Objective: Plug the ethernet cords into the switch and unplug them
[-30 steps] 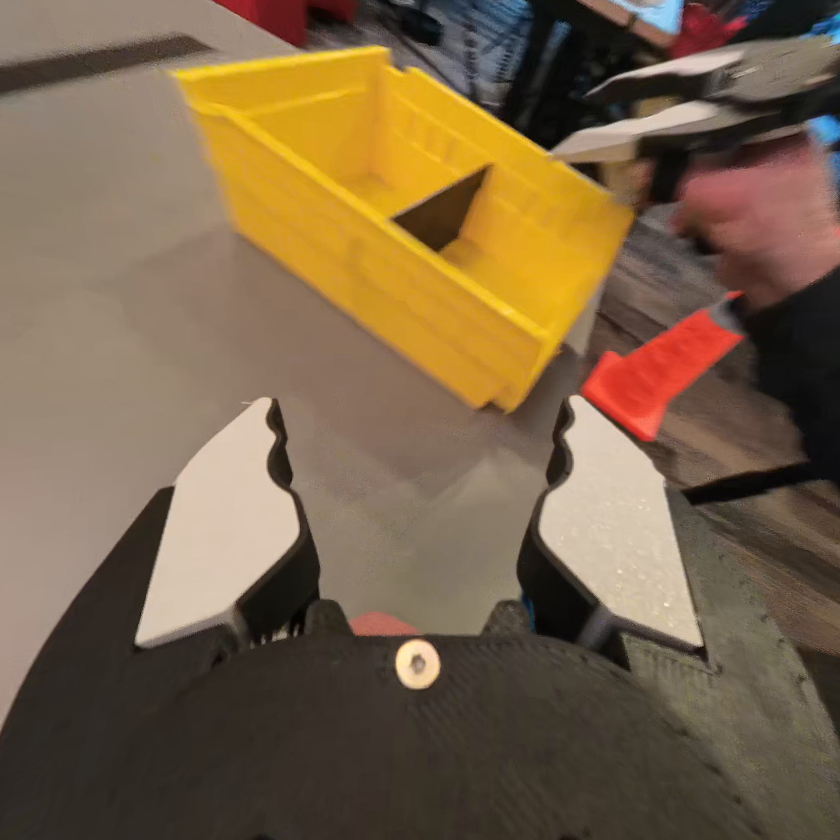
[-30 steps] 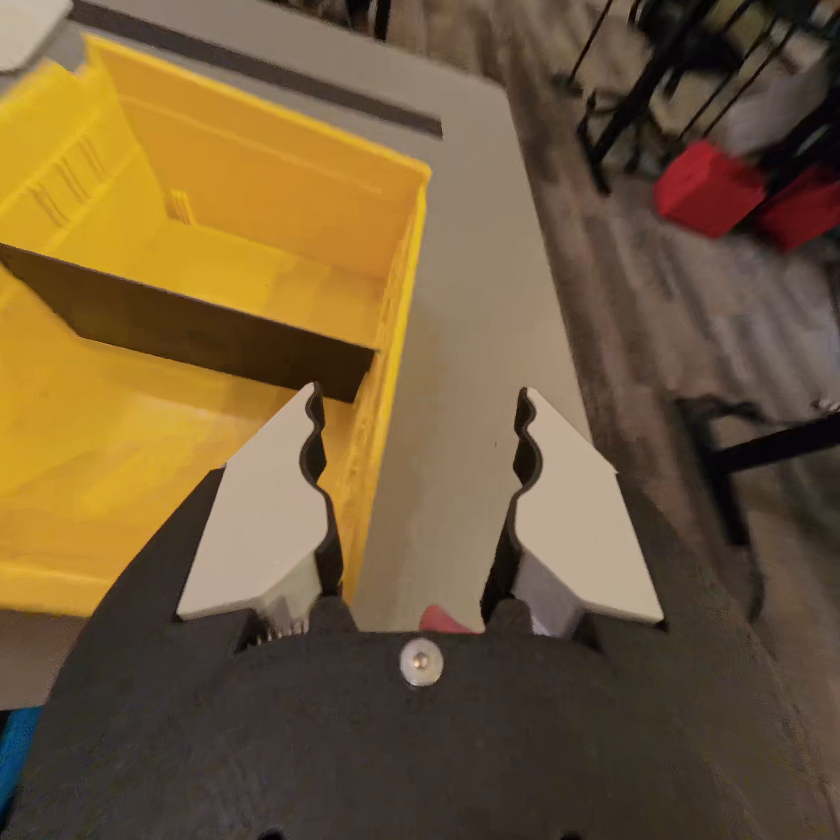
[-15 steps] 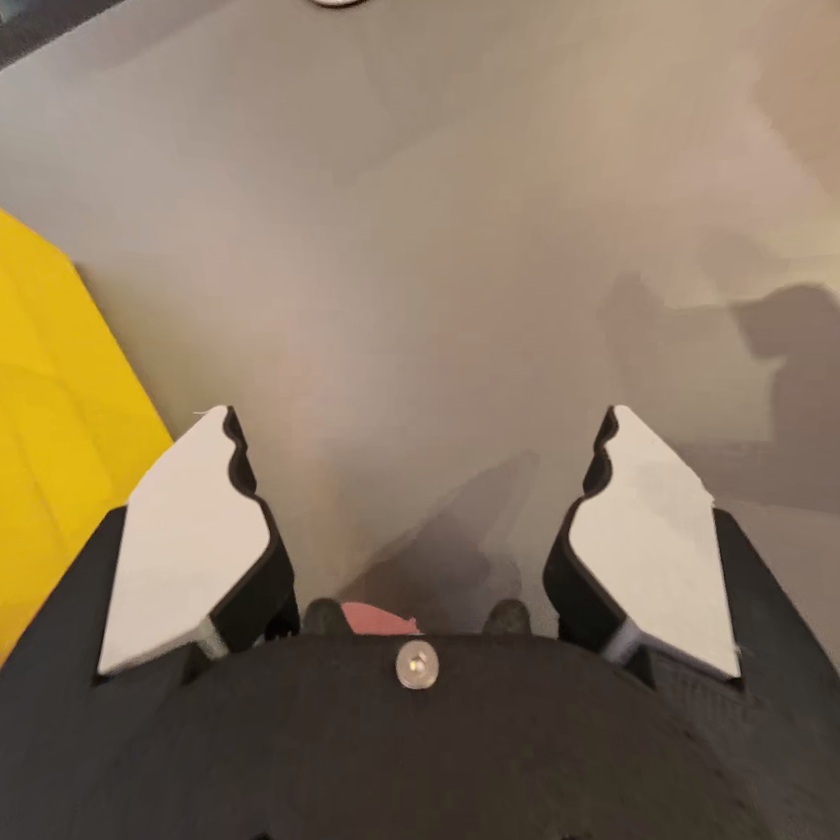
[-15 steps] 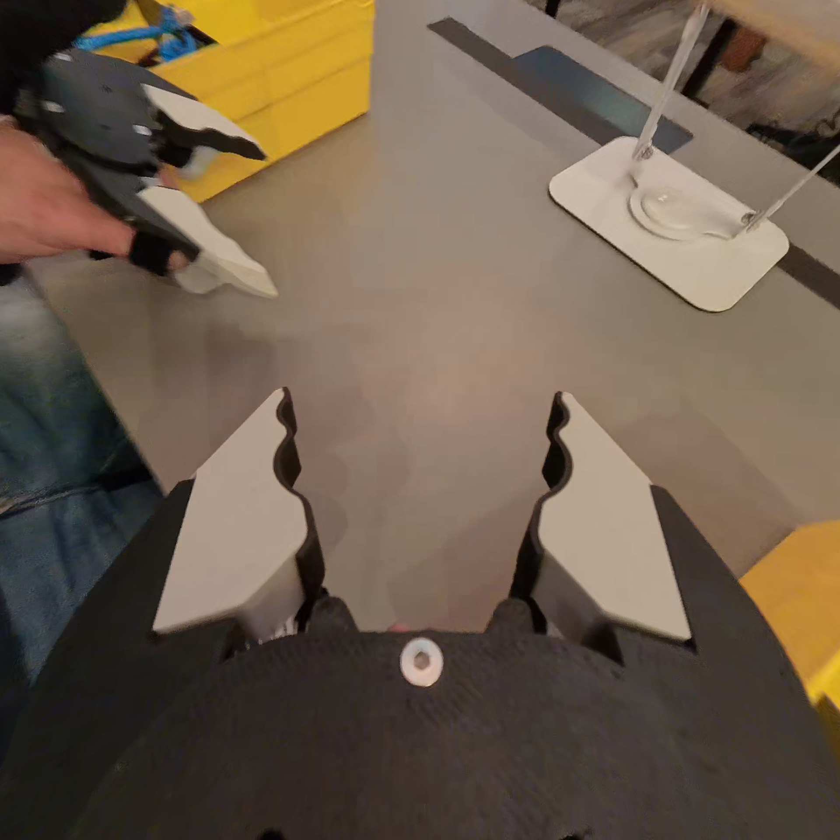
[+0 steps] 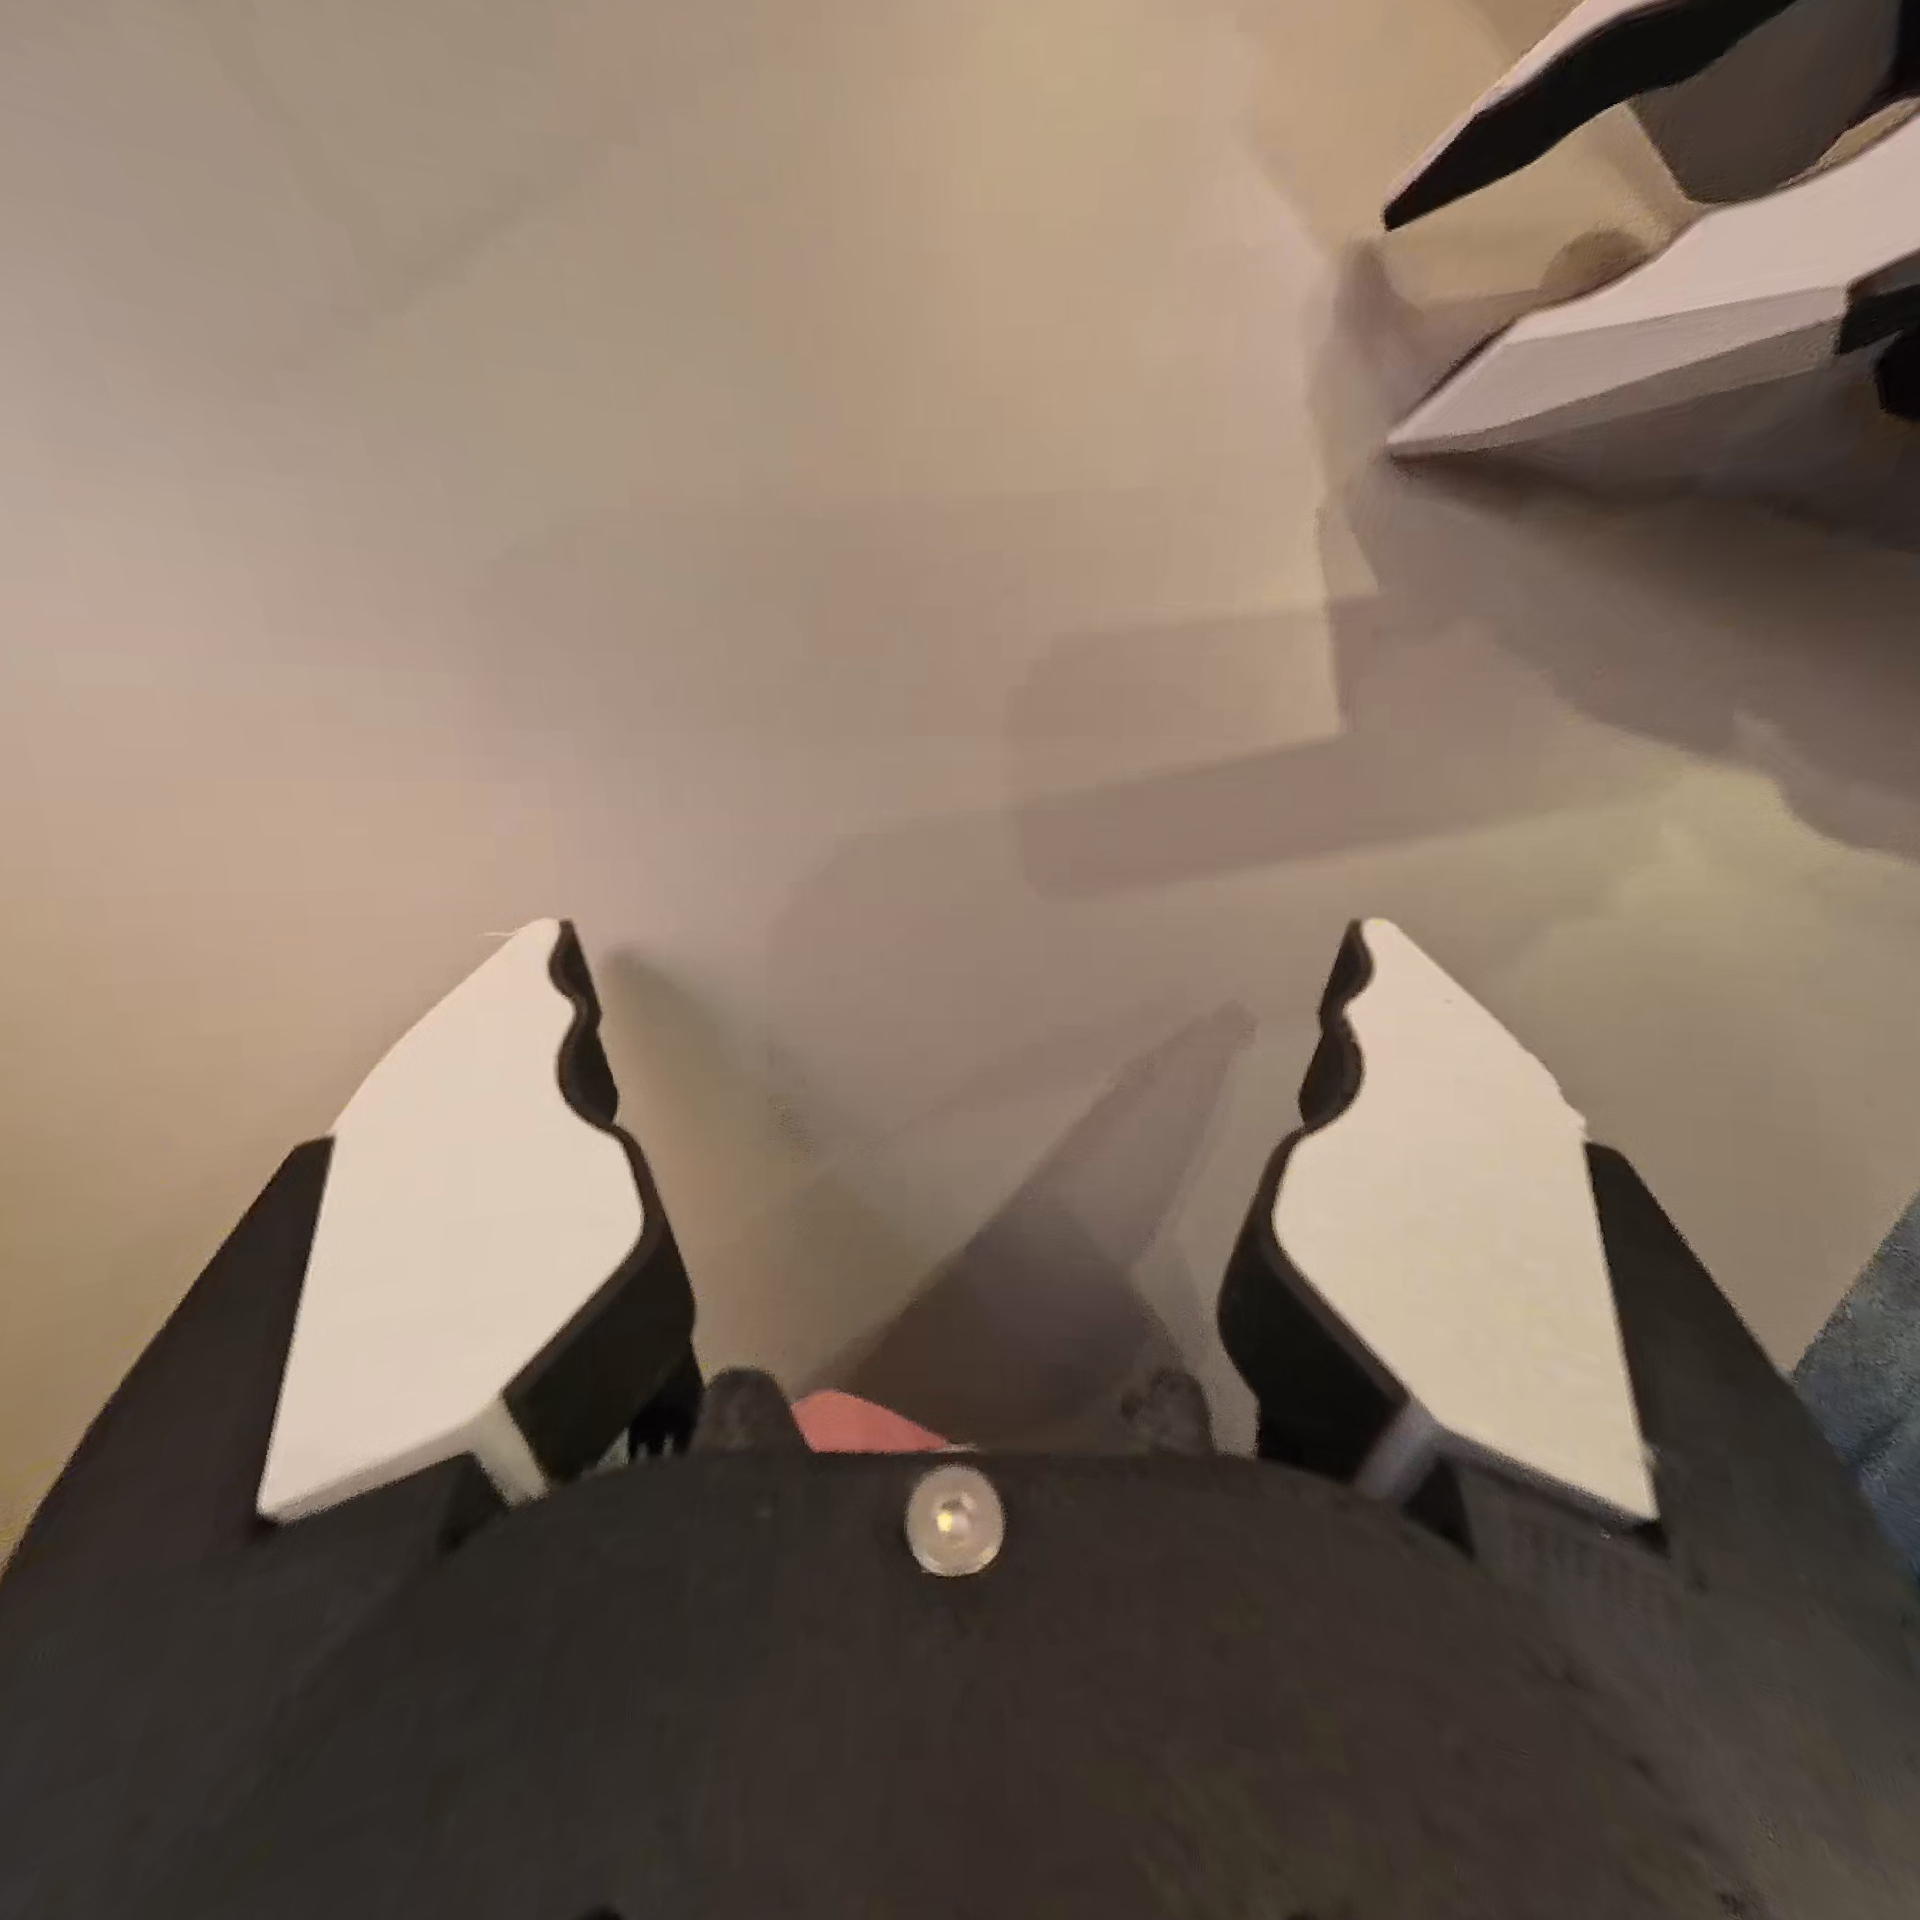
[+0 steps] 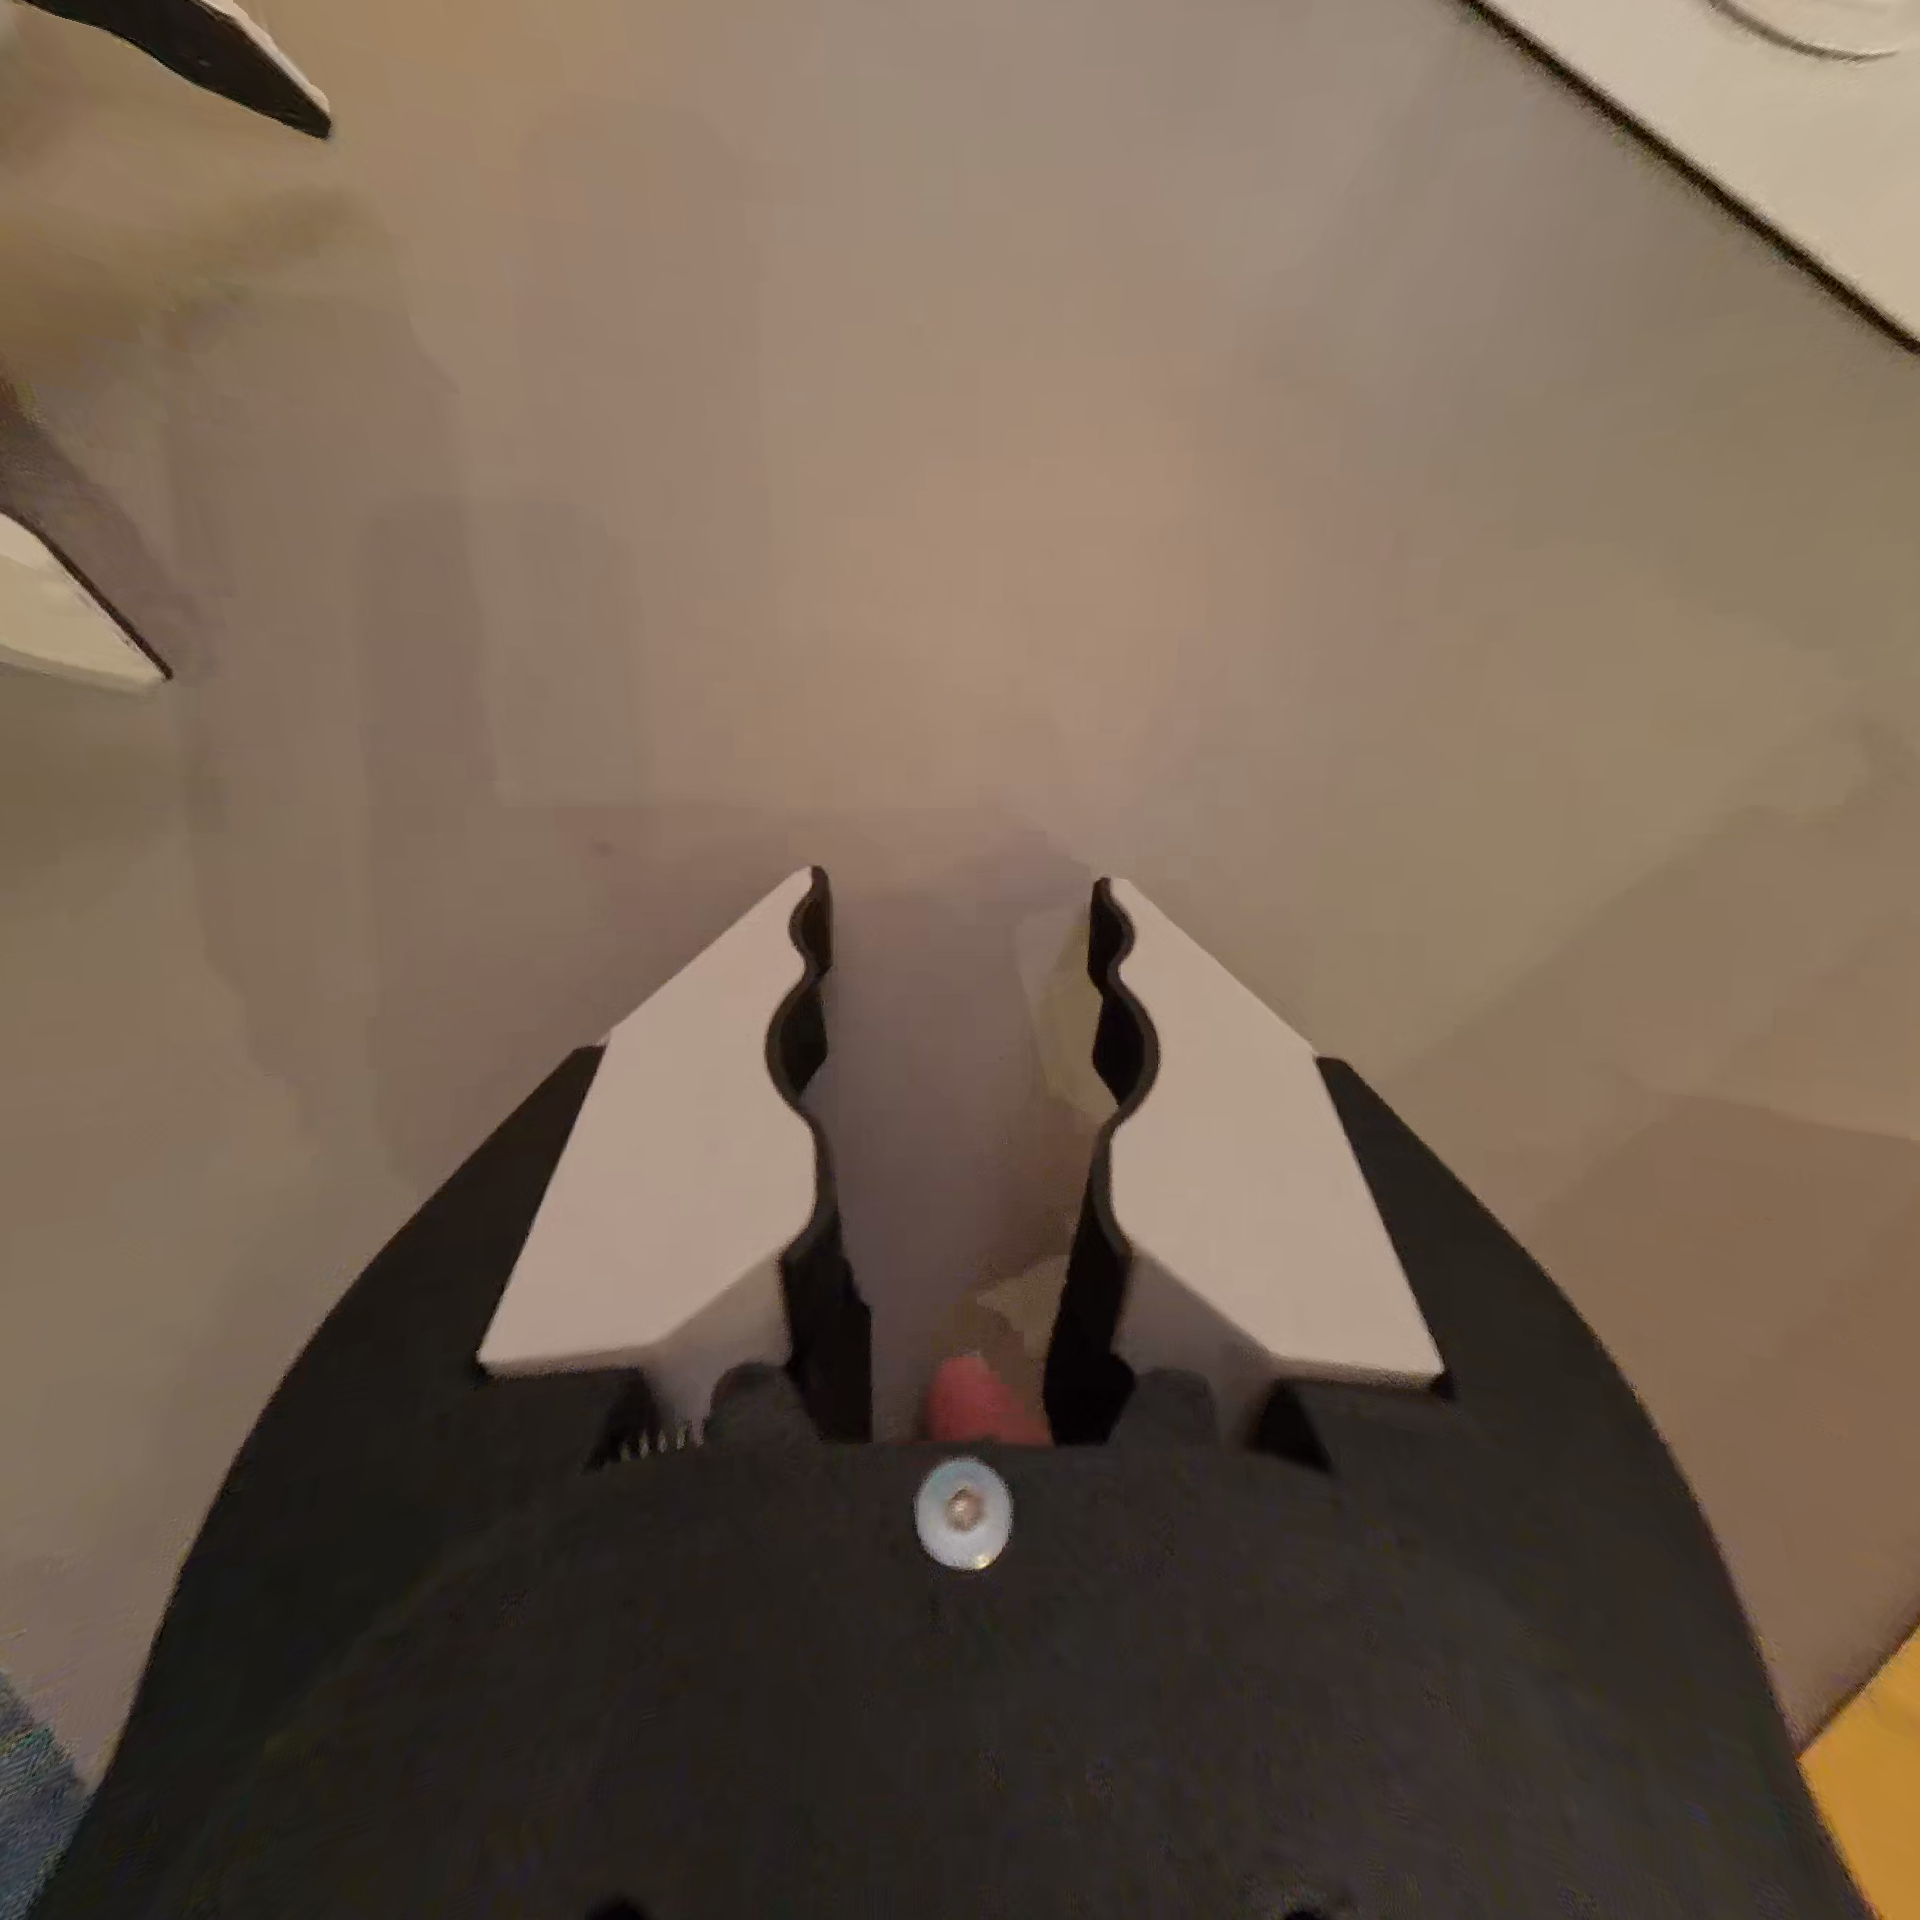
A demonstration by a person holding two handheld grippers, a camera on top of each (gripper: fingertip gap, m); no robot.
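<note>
while both views looked down on bare grey desk, the left gripper was released, fingers spread wide with nothing between them. the right gripper was also released and empty, its fingers closer together, with a narrow gap left. the right gripper's fingertips showed ahead and to the right of the left gripper. a white flat base lay on the desk ahead-right of the right gripper, and a yellow corner sat behind it to the right. neither the ethernet cords nor the switch were in either view, so their place could not be told.
</note>
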